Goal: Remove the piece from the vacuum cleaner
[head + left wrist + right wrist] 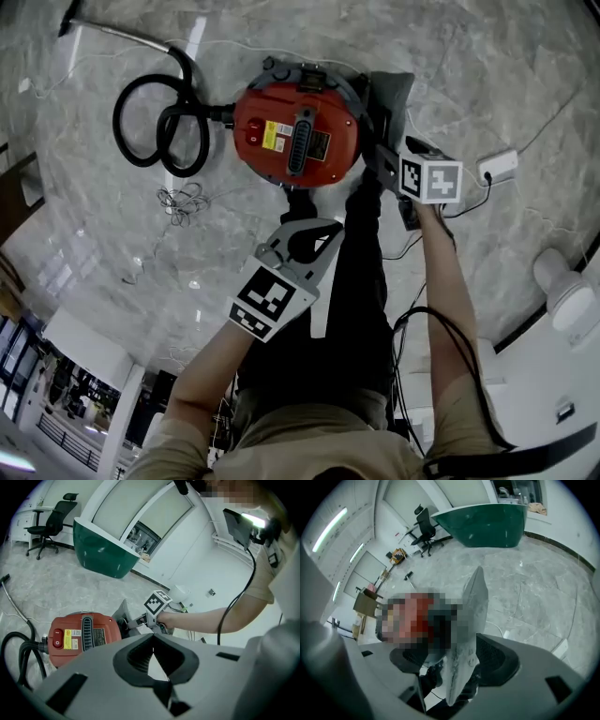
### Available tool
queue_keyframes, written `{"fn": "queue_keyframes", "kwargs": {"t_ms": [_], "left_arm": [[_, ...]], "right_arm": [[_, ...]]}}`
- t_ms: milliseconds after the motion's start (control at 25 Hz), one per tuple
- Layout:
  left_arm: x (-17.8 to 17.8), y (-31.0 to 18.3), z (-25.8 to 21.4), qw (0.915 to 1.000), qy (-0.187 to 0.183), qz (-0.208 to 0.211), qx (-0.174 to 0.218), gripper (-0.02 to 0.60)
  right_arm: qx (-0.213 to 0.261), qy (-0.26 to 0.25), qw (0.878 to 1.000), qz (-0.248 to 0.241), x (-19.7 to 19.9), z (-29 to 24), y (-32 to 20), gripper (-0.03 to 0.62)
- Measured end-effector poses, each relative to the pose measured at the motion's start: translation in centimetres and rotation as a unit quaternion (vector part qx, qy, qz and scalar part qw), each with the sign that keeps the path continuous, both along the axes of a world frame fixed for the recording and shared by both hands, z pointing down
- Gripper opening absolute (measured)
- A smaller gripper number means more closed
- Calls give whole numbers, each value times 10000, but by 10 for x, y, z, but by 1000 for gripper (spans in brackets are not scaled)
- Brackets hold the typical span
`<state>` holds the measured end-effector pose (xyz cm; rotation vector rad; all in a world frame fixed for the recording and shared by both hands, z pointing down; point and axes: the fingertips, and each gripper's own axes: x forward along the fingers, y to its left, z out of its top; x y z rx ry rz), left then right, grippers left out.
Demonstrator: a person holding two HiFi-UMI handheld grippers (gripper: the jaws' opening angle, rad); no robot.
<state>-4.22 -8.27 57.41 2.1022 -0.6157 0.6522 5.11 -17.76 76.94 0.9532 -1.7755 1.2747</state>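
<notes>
The red vacuum cleaner (295, 136) lies on the marble floor, and it also shows low at the left of the left gripper view (82, 634). A flat grey piece (392, 98) stands at the cleaner's right side. My right gripper (380, 159) reaches down to that piece. In the right gripper view the piece (471, 616) stands edge-on between the jaws of the right gripper (455, 656), which are wide open with the pads clear of it. My left gripper (323, 230) hangs just short of the cleaner, shut (152, 638) and empty.
A black hose (159, 122) coils off the cleaner's left side. Thin cable (183, 199) lies loose on the floor below it. A white plug block (497, 167) with cords sits to the right. A green counter (103, 555) and an office chair (49, 524) stand far off.
</notes>
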Motion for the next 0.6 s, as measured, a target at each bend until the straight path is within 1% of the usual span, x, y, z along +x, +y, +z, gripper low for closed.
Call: {"fn": "queue_keyframes", "kwargs": {"t_ms": [80,160,240,360,480,520,600], "left_arm": [[-2,3,2,10000,24,-41,-25,3],[-6,6,4,10000,33,-66,-44,4],[-13,7,8,9999,6,-138,-91,5],[-22,8,15,9996,-36,-248,-155,4],[-26,9,19,9994,-46,-272,-189,3],[-26,10,20,9994,-50,-264,-197,3],[-24,10,21,9995,-47,-243,-204,4]], "right_arm": [[12,303,9993,-219,-1,9,0,287],[50,579,9978,-304,2,16,-1,287],[-13,773,9963,-365,5,25,-1,287],[-201,870,9946,-530,8,35,3,285],[-285,962,9931,-613,11,42,6,283],[-311,1060,9915,-686,14,45,7,270],[-326,1255,9880,-836,21,52,12,151]]}}
